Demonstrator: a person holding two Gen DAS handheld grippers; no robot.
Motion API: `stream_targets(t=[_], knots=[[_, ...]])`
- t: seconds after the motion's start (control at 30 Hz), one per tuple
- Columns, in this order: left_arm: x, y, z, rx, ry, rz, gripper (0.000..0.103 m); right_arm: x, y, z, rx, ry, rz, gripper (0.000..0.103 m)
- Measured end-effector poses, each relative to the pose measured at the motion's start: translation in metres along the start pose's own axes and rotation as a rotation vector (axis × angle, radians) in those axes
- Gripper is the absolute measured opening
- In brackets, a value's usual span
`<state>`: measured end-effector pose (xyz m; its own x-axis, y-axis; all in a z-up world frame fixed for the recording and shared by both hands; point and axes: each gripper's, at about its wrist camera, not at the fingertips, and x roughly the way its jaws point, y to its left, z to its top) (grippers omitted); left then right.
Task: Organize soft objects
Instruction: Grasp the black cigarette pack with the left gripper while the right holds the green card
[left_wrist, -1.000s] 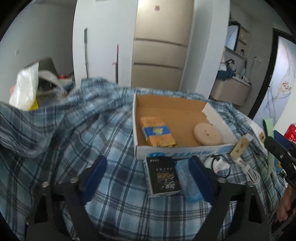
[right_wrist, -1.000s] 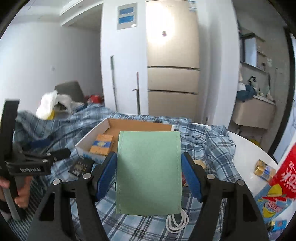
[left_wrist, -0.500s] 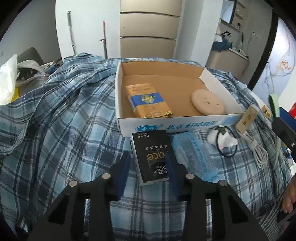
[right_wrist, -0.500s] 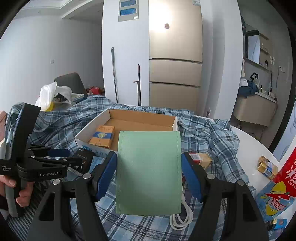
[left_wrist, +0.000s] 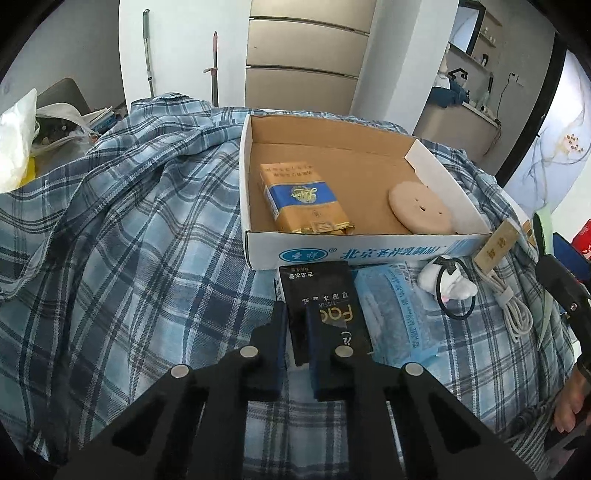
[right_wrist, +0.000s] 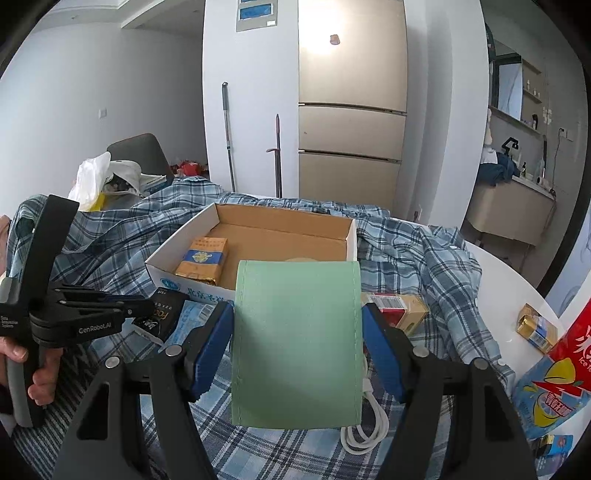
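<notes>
tissue pack (left_wrist: 325, 314), glossy black, pinched in left tongs (left_wrist: 295, 332); pale green pouch (right_wrist: 297, 343) between right tongs (right_wrist: 297, 349)

"GenRobot.AI" on left gripper (right_wrist: 138, 308)

My left gripper (left_wrist: 295, 334) was wide open over the cloth a second ago. Now it has come down and pinched shut on the near edge of the black pack (left_wrist: 325, 310), which has tipped up a little.
</notes>
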<state>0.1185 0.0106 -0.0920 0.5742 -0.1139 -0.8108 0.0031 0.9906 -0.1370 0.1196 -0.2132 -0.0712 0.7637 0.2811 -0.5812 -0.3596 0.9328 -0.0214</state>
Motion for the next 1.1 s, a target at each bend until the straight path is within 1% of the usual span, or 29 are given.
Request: stream_targets(t=[0.07, 0.1, 0.2, 0.23, 0.27, 0.4, 0.5, 0.57, 0.63, 0.67, 0.77, 0.87, 0.9, 0.93, 1.0, 1.07, 1.1], knots=[[-0.002, 0.002, 0.000, -0.006, -0.009, -0.009, 0.011, 0.000, 0.000, 0.000, 0.000, 0.004, 0.002, 0.070], [-0.005, 0.004, 0.000, -0.016, -0.021, -0.026, 0.011, 0.000, 0.000, -0.001, 0.000, 0.004, 0.002, 0.070], [-0.017, 0.014, 0.001, -0.070, -0.071, -0.124, 0.011, -0.001, 0.001, 0.000, 0.001, -0.004, 0.000, 0.070], [-0.019, 0.017, 0.001, -0.086, -0.082, -0.144, 0.011, -0.001, 0.000, 0.000, 0.002, -0.002, 0.000, 0.070], [-0.021, 0.018, 0.002, -0.092, -0.089, -0.144, 0.011, -0.001, 0.000, -0.001, 0.002, 0.001, 0.001, 0.070], [-0.016, 0.010, 0.001, -0.059, -0.054, -0.154, 0.011, -0.001, 0.000, 0.000, 0.001, 0.001, 0.001, 0.070], [-0.018, 0.004, 0.000, -0.031, -0.063, -0.152, 0.011, -0.001, 0.001, -0.001, -0.004, 0.000, 0.001, 0.070], [-0.016, 0.002, -0.001, -0.020, -0.054, -0.151, 0.011, -0.001, 0.001, 0.000, -0.003, 0.003, 0.006, 0.070], [-0.006, -0.001, -0.001, -0.002, 0.002, -0.129, 0.011, 0.000, -0.001, 0.000, 0.006, 0.008, 0.010, 0.070], [-0.003, -0.002, -0.002, 0.004, 0.018, -0.123, 0.011, 0.001, -0.002, 0.000, 0.011, 0.010, 0.011, 0.070], [-0.003, -0.007, -0.002, 0.027, 0.013, -0.098, 0.011, 0.003, -0.003, 0.000, 0.016, 0.015, 0.012, 0.070], [-0.004, -0.004, -0.002, 0.017, 0.007, -0.110, 0.011, 0.003, -0.003, -0.001, 0.011, 0.015, 0.013, 0.070], [-0.006, -0.001, -0.002, 0.003, -0.004, -0.135, 0.011, 0.003, -0.002, -0.001, 0.009, 0.015, 0.012, 0.070], [-0.012, 0.003, -0.001, -0.023, -0.031, -0.180, 0.011, 0.003, -0.002, -0.001, 0.008, 0.015, 0.012, 0.070], [-0.024, 0.009, 0.000, -0.059, -0.096, -0.218, 0.011, 0.003, -0.002, -0.001, 0.007, 0.015, 0.012, 0.070], [-0.034, 0.007, 0.000, -0.041, -0.143, -0.218, 0.011, 0.003, -0.002, -0.001, 0.011, 0.017, 0.014, 0.070], [-0.033, 0.004, 0.000, -0.028, -0.137, -0.209, 0.012, 0.003, -0.003, -0.001, 0.014, 0.019, 0.017, 0.070]])
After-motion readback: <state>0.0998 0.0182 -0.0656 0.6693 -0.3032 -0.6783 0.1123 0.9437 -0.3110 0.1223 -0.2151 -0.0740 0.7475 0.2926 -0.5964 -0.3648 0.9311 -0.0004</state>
